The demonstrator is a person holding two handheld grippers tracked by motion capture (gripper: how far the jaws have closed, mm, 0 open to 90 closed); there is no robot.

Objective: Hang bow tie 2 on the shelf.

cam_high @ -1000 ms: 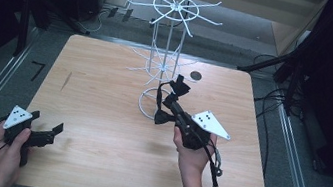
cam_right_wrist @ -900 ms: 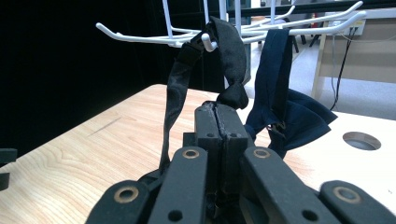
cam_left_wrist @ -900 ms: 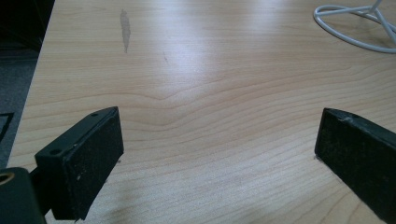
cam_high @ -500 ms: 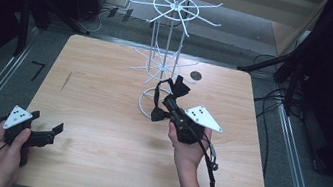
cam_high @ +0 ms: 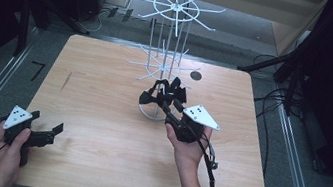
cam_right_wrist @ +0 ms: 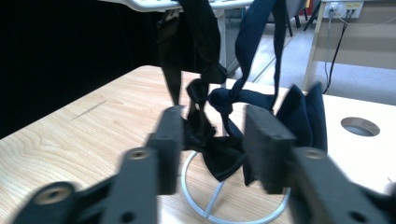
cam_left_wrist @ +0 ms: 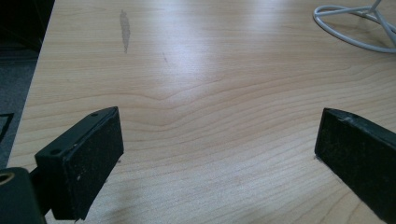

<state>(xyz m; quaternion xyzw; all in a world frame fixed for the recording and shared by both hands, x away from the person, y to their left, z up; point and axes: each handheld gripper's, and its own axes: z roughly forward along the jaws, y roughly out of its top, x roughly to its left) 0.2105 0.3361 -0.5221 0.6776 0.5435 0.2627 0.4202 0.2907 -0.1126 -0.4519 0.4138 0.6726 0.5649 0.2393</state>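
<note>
Holding a gripper in each hand, we see the right gripper (cam_high: 161,98) at the white wire rack (cam_high: 174,8), just above its base ring. Its jaws have just been opening, and a black bow tie (cam_right_wrist: 219,154) hangs between them from the rack's lower arms. Our left gripper (cam_high: 47,133) rests well away from the rack, jaws spread over bare table (cam_high: 98,128).

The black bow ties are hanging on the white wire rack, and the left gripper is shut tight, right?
Not quite. The left gripper is open, its jaws wide apart over bare table, as the left gripper view shows. The black bow ties do hang on the white wire rack.
</note>
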